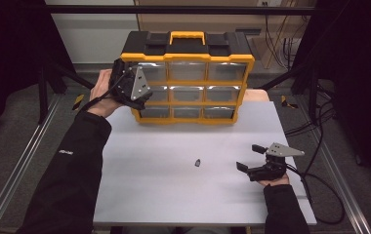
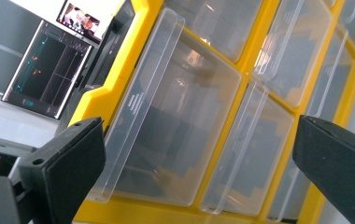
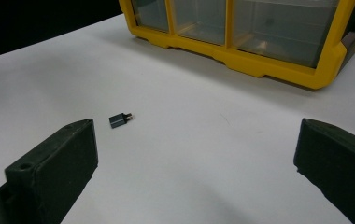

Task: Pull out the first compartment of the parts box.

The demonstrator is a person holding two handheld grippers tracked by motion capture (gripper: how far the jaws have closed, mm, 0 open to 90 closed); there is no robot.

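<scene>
Grippers [image 1: 133, 87] [image 1: 253, 157] both gape over grey table [image 1: 174, 195]; behind, seemingly a monitor [image 2: 45, 74].

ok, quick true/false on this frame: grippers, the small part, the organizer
1. The left gripper is at the organizer, open. True.
2. The right gripper holds the small part. False: it is open, and the part lies loose on the table.
3. The organizer is blue. False: yellow and black, with clear drawers.
4. The part lies between the organizer and the table's near edge. True.
5. The part is inside a drawer. False: it is on the table.
</scene>
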